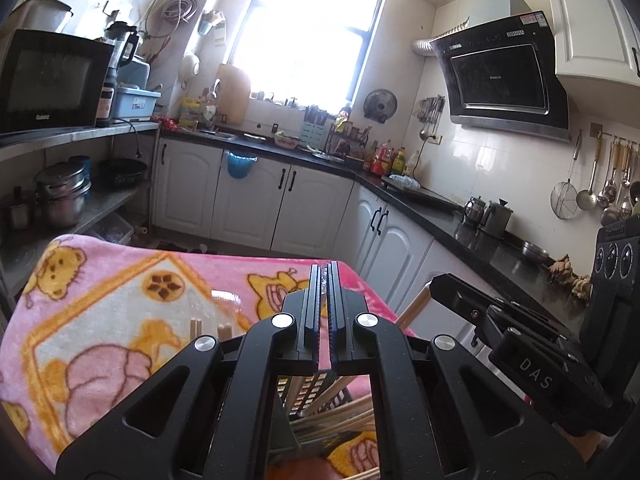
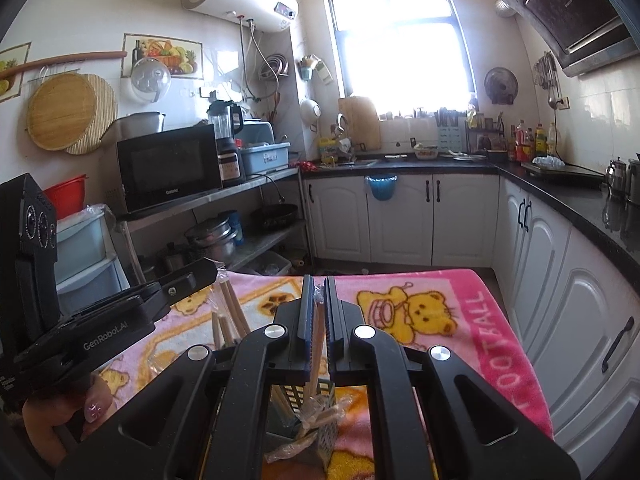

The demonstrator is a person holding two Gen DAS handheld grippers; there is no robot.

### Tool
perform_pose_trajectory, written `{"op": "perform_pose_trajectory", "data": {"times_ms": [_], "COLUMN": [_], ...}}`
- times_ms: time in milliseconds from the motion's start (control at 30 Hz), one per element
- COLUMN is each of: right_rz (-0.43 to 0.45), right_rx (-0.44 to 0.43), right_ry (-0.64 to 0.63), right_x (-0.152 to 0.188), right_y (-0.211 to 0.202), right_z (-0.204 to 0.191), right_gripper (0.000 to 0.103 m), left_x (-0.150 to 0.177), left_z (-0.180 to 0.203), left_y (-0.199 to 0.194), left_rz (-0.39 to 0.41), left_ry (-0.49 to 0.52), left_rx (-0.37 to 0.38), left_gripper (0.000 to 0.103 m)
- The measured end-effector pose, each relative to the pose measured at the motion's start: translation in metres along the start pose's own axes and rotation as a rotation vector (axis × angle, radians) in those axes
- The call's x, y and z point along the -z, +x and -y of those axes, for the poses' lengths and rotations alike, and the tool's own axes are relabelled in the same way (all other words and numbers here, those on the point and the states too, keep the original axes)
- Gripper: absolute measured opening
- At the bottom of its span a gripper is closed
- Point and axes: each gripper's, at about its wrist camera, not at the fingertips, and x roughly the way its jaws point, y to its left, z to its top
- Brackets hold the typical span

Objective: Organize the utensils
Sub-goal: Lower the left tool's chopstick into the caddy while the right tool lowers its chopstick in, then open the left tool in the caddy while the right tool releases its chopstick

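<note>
Chopsticks [image 2: 316,344] pinched upright in right gripper [image 2: 319,284]; left gripper [image 1: 325,276] closed on wrapper.

both grippers held close together, side by side, jaws nearly closed

the left gripper [image 1: 325,268] has its fingers drawn almost together on clear crinkled wrapping at the tips. the right gripper [image 2: 319,280] is pinched on a thin wooden stick running down between its fingers. a hand [image 2: 60,412] with painted nails holds the left unit's handle.
</note>
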Motion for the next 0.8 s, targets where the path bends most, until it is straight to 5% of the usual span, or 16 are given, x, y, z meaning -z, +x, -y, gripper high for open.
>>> {"op": "perform_pose_trajectory", "data": {"times_ms": [433,567,800], "right_rz": [-0.020,-0.023,-0.032], "right_rx": [0.009,0.020,0.034], "right_ry": [0.014,0.013,0.019], "right_x": [0.012,0.015,0.020], "right_y": [-0.005,-0.011,-0.024], "right_z": [0.007,0.009,0.011], "right_gripper": [0.019,0.023,0.031], "left_x": [0.013,0.017,0.023], "left_z": [-0.007,-0.010,-0.008], "left_y": [0.002,-0.002,-0.013], "left_rz": [-0.078,-0.095,-0.104], "left_ry": [-0.015,-0.021,-0.006], "left_rx": [-0.032,-0.043,-0.054], "left_gripper": [0.001,0.020,0.037]}}
